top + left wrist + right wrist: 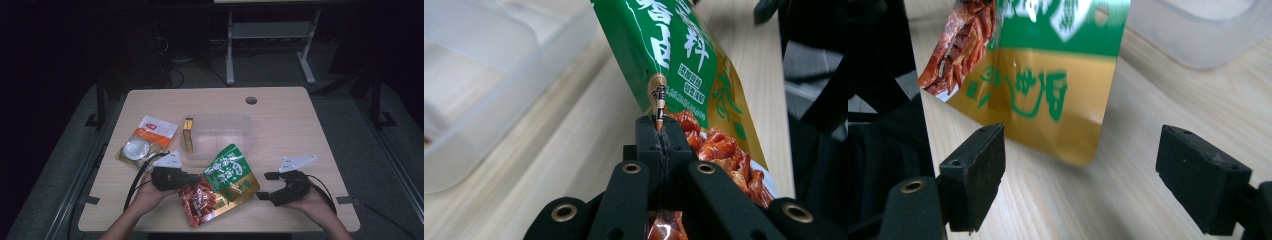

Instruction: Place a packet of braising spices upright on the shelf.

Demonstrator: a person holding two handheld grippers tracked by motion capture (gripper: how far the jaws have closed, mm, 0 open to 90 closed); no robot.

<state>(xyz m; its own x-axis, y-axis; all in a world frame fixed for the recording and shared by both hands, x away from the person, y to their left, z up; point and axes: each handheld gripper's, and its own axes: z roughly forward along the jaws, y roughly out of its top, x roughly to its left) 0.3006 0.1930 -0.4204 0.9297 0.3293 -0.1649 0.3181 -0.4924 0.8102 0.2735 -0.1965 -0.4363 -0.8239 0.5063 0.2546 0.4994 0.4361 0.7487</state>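
The left gripper (659, 131) is clamped on the edge of a green-and-gold foil snack pouch (227, 182), lifting it off the wooden table (290, 125) near a clear plastic tray (220, 135). The right gripper (1080, 182) waits beside it, jaws apart. Next, probably carrying it into the tray.

Your left gripper (197, 179) pointing right, jaws clamped tight together, your right gripper (264, 186) pointing left, jaws spread wide, forearms angled inward.
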